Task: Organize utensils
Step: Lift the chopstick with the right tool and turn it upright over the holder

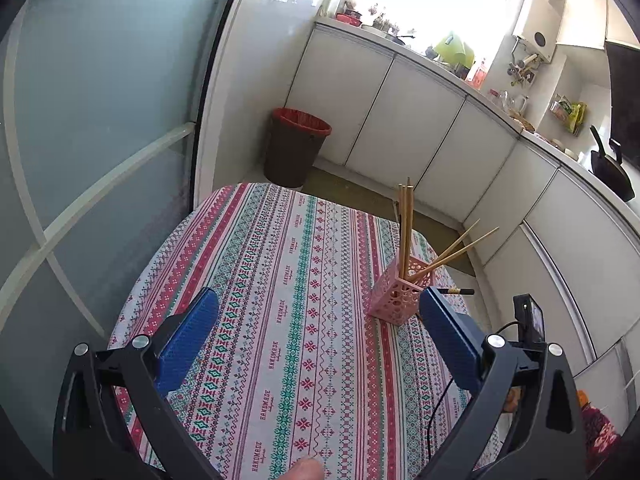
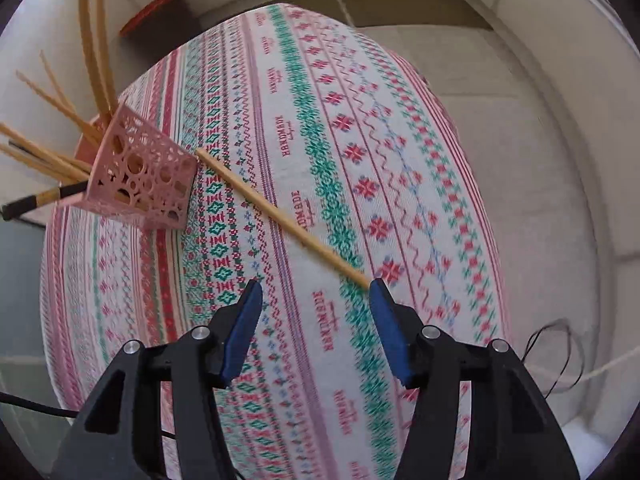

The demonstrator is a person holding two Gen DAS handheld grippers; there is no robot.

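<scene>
Where it lies flat on the patterned tablecloth (image 2: 400,92), the loose chopstick (image 2: 280,216) has its long axis running diagonally in my right wrist view: its far end sits just beside the lower corner of the pink perforated holder (image 2: 144,176), and its near end disappears behind the tip of the right-hand blue pad (image 2: 390,332). I cannot tell whether that pad touches it. My right gripper (image 2: 316,292) stands with its jaws parted to a moderate width, nothing pressed between the pads; the stick lies below, not across the gap.

The holder stands upright on the cloth. Several pale chopsticks (image 1: 406,228) stand in it, some near vertical, two leaning outward. A dark-tipped chopstick (image 2: 40,199) also projects from it, leaning low towards the picture's left edge.

My left gripper (image 1: 318,312) hangs over the table with its jaws wide apart and empty. The holder sits just beyond its right-hand pad (image 1: 448,336).

Farther out I note a brown waste bin (image 1: 294,146) with a red rim on the floor, beside white cabinet doors (image 1: 400,116).
</scene>
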